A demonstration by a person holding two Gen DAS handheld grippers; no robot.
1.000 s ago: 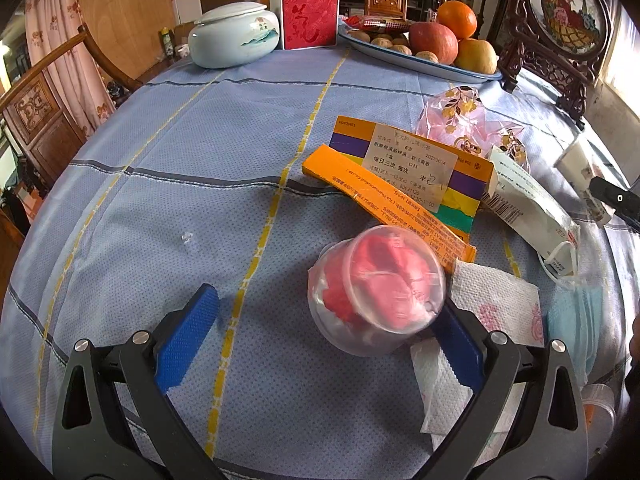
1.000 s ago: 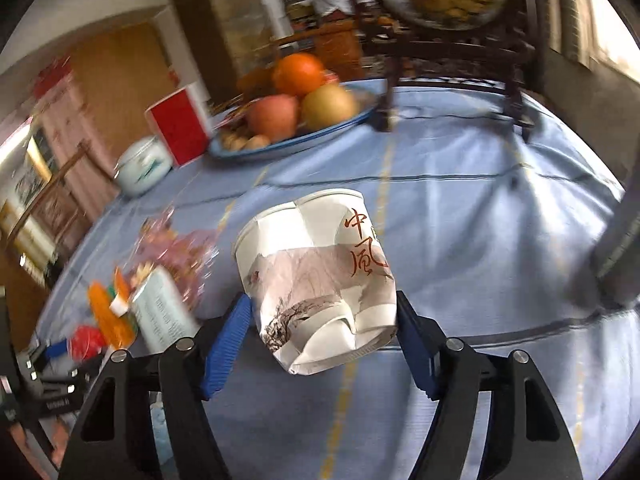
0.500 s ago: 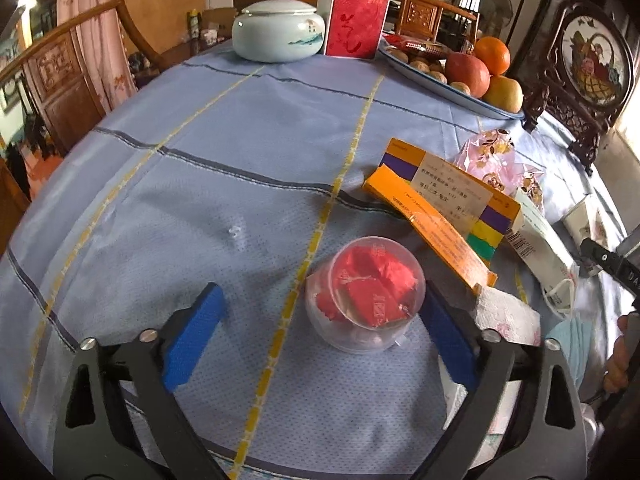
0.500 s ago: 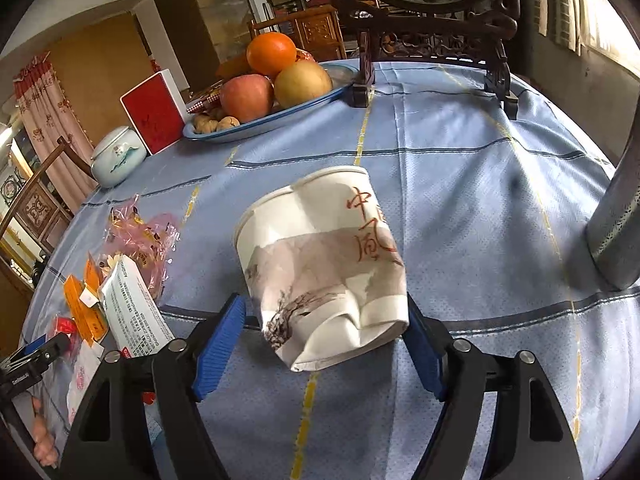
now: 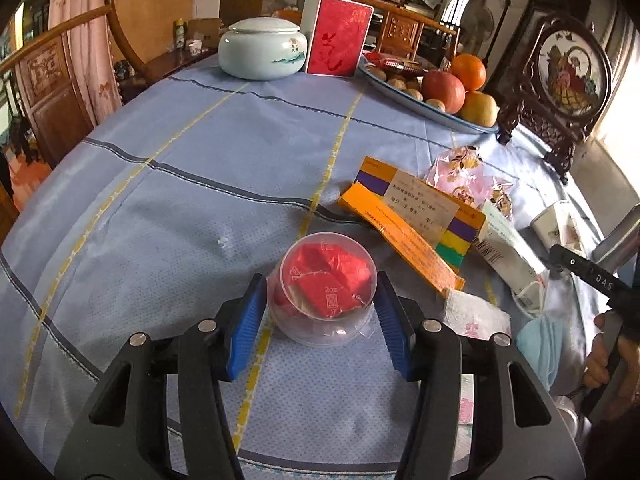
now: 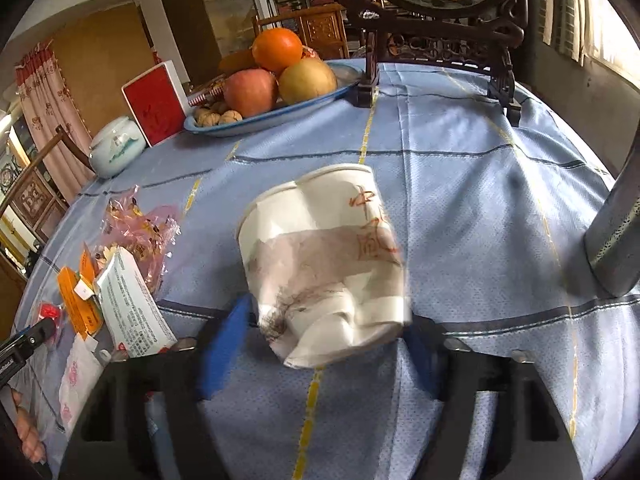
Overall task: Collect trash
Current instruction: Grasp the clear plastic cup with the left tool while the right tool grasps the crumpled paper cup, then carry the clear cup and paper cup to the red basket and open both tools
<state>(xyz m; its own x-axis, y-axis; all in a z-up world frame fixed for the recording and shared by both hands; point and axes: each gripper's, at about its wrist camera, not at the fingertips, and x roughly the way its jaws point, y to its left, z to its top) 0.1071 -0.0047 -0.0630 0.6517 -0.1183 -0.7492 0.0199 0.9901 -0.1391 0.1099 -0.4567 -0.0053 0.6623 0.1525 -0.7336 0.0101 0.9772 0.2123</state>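
A small clear plastic cup (image 5: 325, 288) with red wrappers inside lies on the blue tablecloth (image 5: 200, 184). My left gripper (image 5: 320, 312) has closed around it, both blue pads touching its sides. My right gripper (image 6: 324, 340) is shut on a crushed white paper cup (image 6: 320, 264) with red characters, held over the cloth. Other trash lies to the right of the plastic cup: an orange and purple box (image 5: 416, 216), a white carton (image 5: 508, 244), a pink wrapper (image 5: 460, 172), a tissue (image 5: 476, 316) and a blue face mask (image 5: 536, 344).
A fruit plate (image 5: 432, 92), a white lidded jar (image 5: 262, 48) and a red box (image 5: 338, 42) stand at the far edge. A carved wooden screen (image 5: 568, 76) stands at the right. A metal cylinder (image 6: 616, 240) stands right of the paper cup. Wooden chairs (image 5: 52, 88) surround the table.
My left gripper has closed in from wide open onto the plastic cup. My right gripper has kept the paper cup and shifted, the view now blurred.
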